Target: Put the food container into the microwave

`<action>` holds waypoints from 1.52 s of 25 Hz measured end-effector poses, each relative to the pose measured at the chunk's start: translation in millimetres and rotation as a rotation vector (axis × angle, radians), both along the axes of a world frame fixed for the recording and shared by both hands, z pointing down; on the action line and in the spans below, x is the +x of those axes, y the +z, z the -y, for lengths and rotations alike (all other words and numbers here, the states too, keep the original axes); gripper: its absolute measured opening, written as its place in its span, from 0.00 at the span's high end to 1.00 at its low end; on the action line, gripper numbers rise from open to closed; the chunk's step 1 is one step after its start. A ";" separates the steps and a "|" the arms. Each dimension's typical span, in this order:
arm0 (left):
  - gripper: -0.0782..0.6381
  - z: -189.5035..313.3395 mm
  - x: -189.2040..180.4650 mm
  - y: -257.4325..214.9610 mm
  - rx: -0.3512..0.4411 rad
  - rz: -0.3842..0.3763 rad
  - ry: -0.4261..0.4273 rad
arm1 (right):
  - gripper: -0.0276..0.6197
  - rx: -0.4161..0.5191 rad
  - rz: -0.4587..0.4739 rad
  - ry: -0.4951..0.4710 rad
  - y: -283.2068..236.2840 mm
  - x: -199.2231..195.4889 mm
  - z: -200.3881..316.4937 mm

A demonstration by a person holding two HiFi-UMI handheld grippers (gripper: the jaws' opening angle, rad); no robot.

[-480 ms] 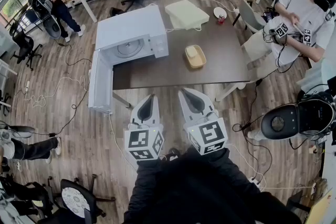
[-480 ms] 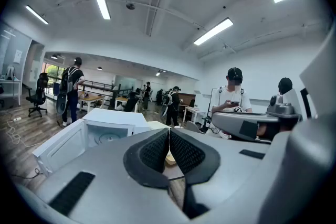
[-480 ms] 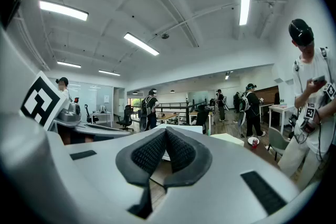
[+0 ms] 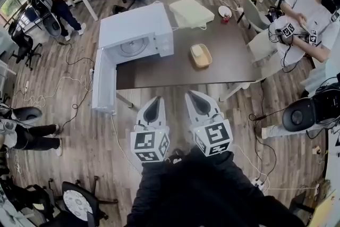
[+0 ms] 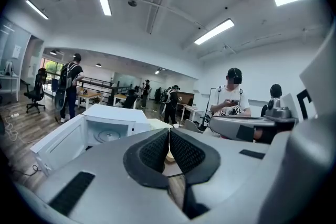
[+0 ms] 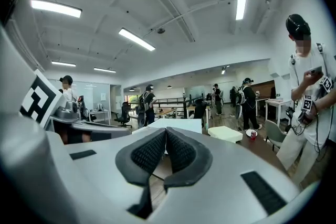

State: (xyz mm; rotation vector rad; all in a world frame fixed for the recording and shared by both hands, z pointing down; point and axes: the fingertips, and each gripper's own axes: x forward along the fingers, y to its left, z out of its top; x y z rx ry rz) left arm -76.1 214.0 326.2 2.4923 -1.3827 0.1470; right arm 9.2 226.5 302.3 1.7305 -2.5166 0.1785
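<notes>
Both grippers held low, short of the desk's near edge.

Left gripper: fingers pressed together at the tips, nothing between them. Right gripper: the same, closed and empty.

Container sits on the desk, right of the microwave and well apart from both grippers. Untouched.

Microwave door stands wide open, swung out past the desk's front at the left. Turntable visible inside, cavity empty.

Step in hand, by my reading: the approach. No grasp begun.

Risks:
- Fingers need to part before reaching the container, or closed tips will shove it across the desk.
- The container looks shallow, so a one-sided pinch on the rim could tip it.
- The open door lies beside the left gripper's path and could be knocked.
- The cavity mouth is low, so the container may catch the frame if carried in high or tilted.
</notes>
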 end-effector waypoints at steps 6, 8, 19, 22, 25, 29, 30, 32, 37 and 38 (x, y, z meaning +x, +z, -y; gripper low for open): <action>0.84 2.0 -12.2 22.1 -0.039 -0.013 -0.002 | 0.92 -0.046 -0.030 0.006 23.2 -11.1 2.3; 0.84 6.2 -10.8 28.4 -0.046 -0.014 0.003 | 0.92 -0.066 -0.034 0.010 31.1 -10.2 6.8; 0.84 77.9 10.4 53.2 -0.034 0.009 -0.008 | 0.92 -0.117 -0.036 0.011 63.0 17.0 82.8; 0.84 111.7 18.9 66.1 -0.044 0.029 -0.012 | 0.92 -0.137 -0.035 0.016 73.8 30.8 116.9; 0.84 143.8 30.6 79.0 -0.070 0.036 -0.015 | 0.92 -0.156 -0.042 0.019 82.2 45.0 148.6; 0.84 183.0 48.3 96.6 -0.106 0.047 -0.020 | 0.92 -0.190 -0.060 0.012 97.9 63.4 186.2; 0.84 191.7 53.4 101.0 -0.112 0.051 -0.021 | 0.92 -0.202 -0.065 0.014 103.5 69.6 195.0; 0.84 205.9 61.6 110.6 -0.128 0.057 -0.024 | 0.92 -0.231 -0.070 0.017 116.1 81.3 209.7; 0.84 232.6 70.2 135.4 -0.174 0.074 -0.038 | 0.92 -0.276 -0.072 0.005 141.8 97.0 238.6; 0.84 236.6 71.6 140.7 -0.185 0.078 -0.040 | 0.92 -0.287 -0.073 0.003 147.4 99.2 242.7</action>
